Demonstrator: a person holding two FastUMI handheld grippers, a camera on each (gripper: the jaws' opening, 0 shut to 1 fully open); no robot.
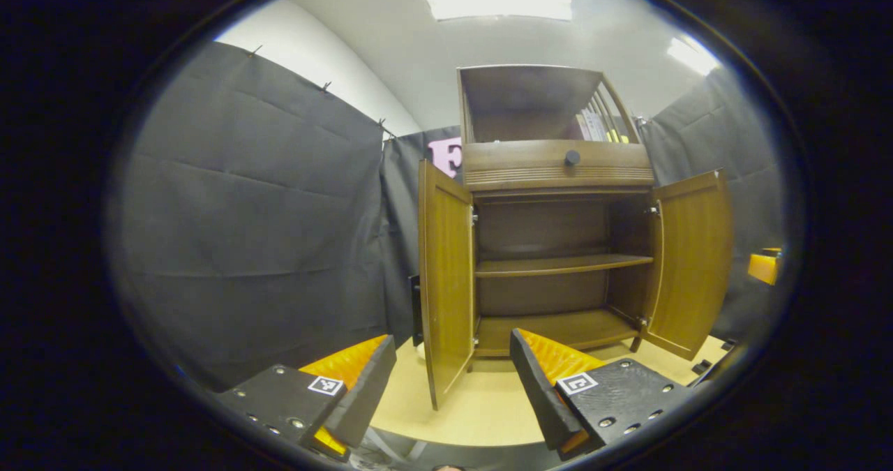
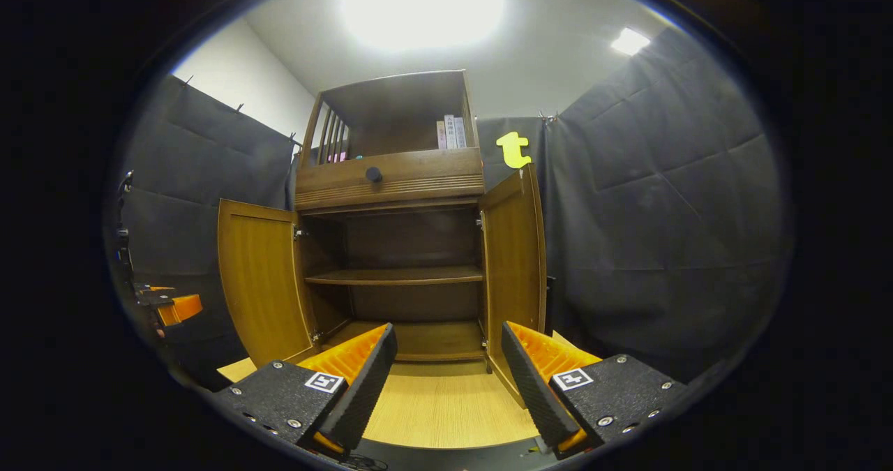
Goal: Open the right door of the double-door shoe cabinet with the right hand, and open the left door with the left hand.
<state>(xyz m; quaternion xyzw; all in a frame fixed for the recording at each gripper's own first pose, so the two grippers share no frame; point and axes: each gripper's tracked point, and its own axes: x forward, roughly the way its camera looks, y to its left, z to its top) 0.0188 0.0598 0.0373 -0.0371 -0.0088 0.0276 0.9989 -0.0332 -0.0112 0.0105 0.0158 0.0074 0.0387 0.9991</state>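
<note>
Left gripper view has the cabinet [image 1: 551, 248] ahead of me on the floor, both doors swung wide: left door [image 1: 446, 275] near my left gripper [image 1: 446, 387], right door [image 1: 691, 262] beyond it. My left gripper's fingers are spread and hold nothing. Right gripper view shows my right gripper [image 2: 446, 380] spread and empty too, clear of the cabinet. Both shelves lie bare. I judge the opening step done; what's left calls only for keeping both grippers off the doors.
</note>
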